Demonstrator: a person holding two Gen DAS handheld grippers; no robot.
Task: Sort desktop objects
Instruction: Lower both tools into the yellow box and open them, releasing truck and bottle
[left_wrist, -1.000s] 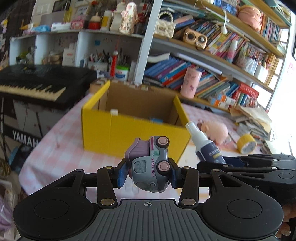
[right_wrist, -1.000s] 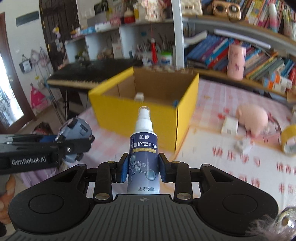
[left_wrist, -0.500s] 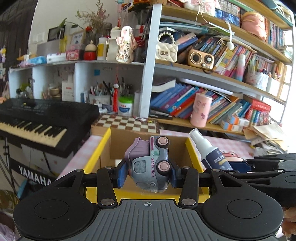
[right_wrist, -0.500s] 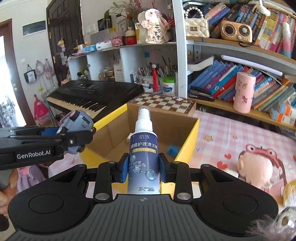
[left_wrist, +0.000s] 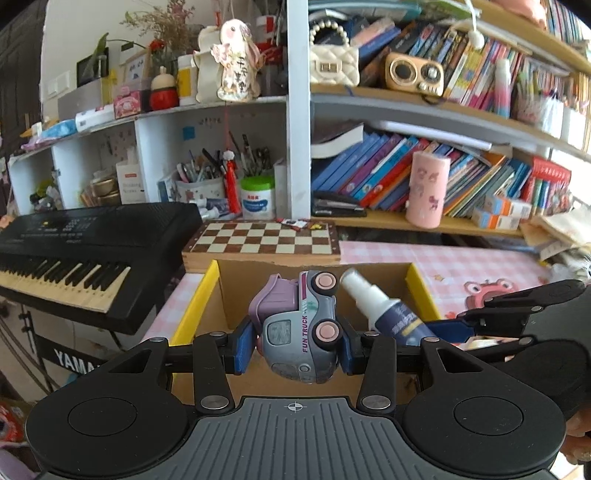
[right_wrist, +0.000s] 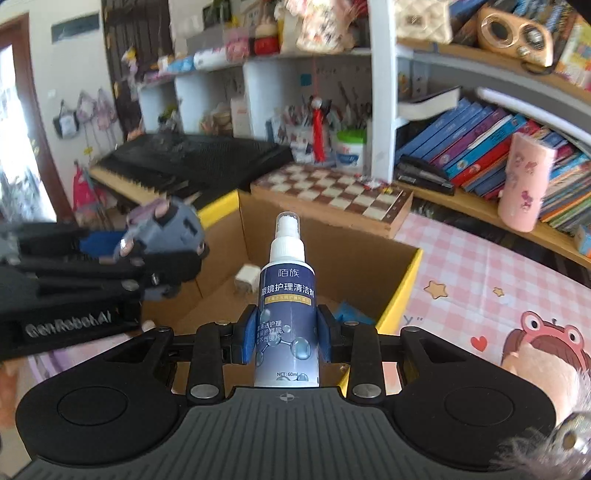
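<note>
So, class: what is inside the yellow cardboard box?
Inside the yellow cardboard box, a small white block and something blue lie on the floor. The hand-held grippers and the spray bottle cover the rest.

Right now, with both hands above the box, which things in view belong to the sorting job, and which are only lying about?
Part of the job:
- toy truck, clamped in the left gripper
- spray bottle, clamped in the right gripper
- yellow cardboard box, below both

Just lying about:
- chessboard
- keyboard
- pink cup on the shelf
- books
</note>
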